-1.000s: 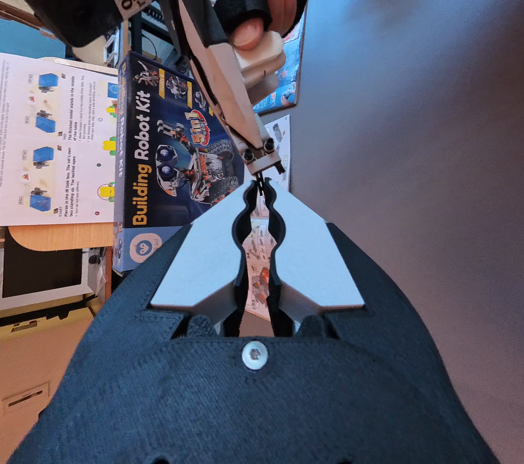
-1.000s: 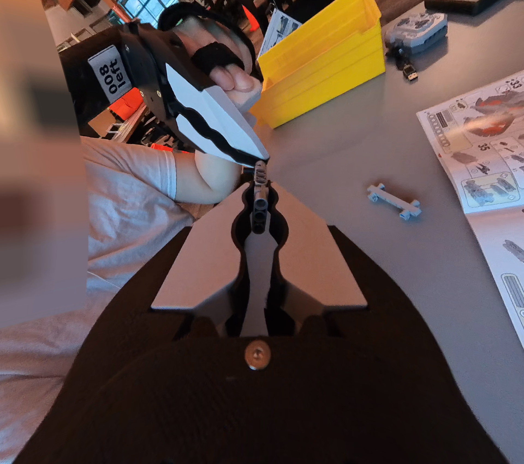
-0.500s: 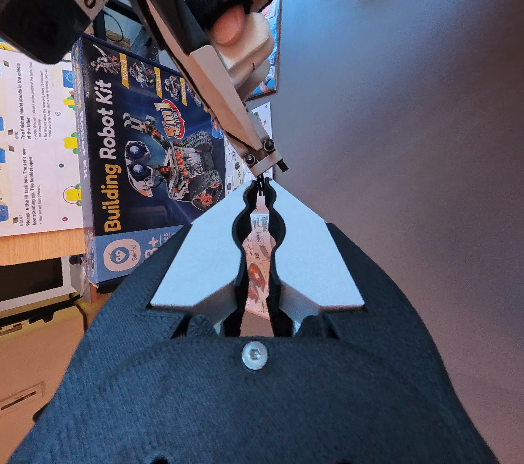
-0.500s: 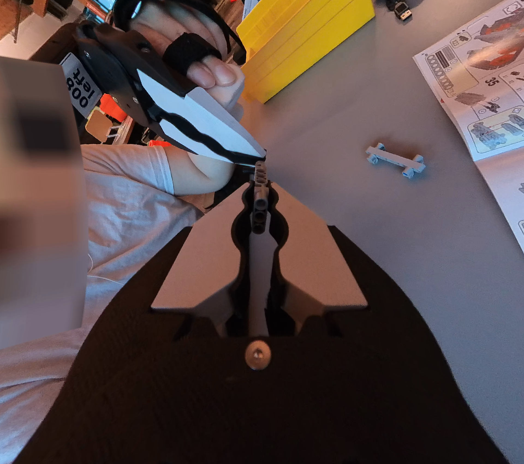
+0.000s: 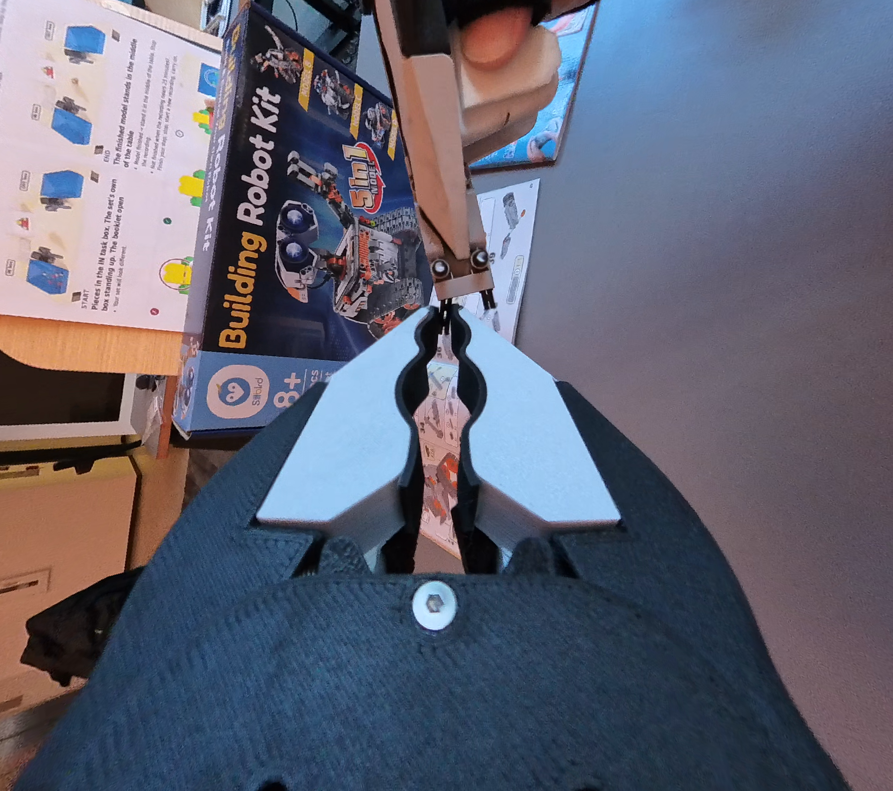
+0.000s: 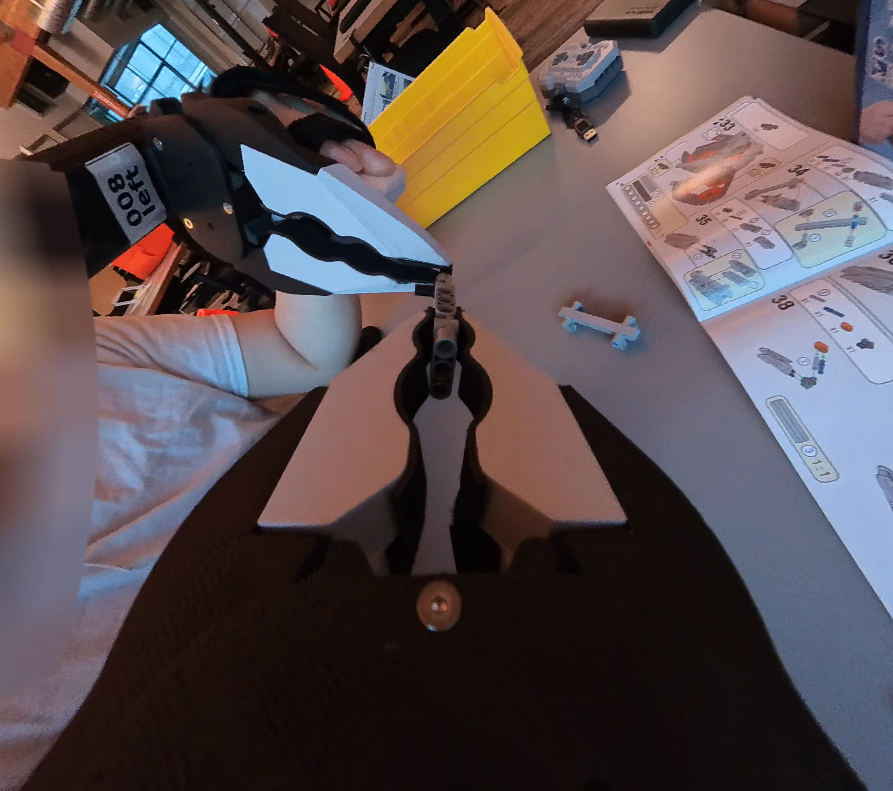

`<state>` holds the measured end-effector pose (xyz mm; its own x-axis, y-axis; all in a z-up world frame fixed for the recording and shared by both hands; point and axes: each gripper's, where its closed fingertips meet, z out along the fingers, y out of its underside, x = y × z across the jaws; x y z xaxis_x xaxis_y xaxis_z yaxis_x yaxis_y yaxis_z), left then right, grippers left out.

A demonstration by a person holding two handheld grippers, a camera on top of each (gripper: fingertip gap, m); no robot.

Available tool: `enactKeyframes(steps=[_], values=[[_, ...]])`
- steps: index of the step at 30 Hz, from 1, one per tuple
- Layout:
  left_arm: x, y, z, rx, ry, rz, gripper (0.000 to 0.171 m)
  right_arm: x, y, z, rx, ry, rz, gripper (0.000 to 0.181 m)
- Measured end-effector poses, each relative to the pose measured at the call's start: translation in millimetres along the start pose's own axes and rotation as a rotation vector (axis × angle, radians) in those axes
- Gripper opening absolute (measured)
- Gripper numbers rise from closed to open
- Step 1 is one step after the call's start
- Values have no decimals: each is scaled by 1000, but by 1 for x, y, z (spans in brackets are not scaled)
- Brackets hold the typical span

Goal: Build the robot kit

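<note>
While the right claw (image 6: 442,323) pinches a grey beam (image 6: 443,352) lengthwise between its tips, the beam's far end sticks out at 12 o'clock and meets the tip of the left claw (image 6: 437,277). The left claw (image 5: 443,317) is pressed together on a small black pin (image 5: 443,319), which touches the end of the beam (image 5: 461,282); the right claw (image 5: 456,258) comes down at it from 12 o'clock. Both claws hang above the grey desk (image 6: 555,236). On the desk at 3 o'clock of the beam lies a light grey part (image 6: 599,325), apart from everything. Beyond it at 2 to 4 o'clock lies an open booklet (image 6: 773,246). At 12 to 1 o'clock stands a yellow bin (image 6: 464,125), with a grey module (image 6: 580,67) beside it. In the left wrist view a blue kit box (image 5: 290,236) stands at 10 o'clock.
</note>
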<state>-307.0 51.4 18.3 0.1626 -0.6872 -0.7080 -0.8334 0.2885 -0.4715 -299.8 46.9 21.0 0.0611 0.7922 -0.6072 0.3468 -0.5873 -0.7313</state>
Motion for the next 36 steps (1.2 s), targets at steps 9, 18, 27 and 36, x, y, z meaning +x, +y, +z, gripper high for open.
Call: enactKeyframes(steps=[9, 18, 27, 36], values=[[-14, 3, 0, 10, -62, -53, 3, 3, -13, 1, 76, 30, -46, 5], [-23, 2, -1, 22, -107, -91, 2, 4, -20, -1, 131, 50, -70, 5], [-24, 0, -2, 43, -113, -94, 2, 2, -21, -2, 141, 22, -86, 5], [-42, -16, -46, 411, 60, -533, 18, -36, -43, -35, 280, -105, -207, 5]])
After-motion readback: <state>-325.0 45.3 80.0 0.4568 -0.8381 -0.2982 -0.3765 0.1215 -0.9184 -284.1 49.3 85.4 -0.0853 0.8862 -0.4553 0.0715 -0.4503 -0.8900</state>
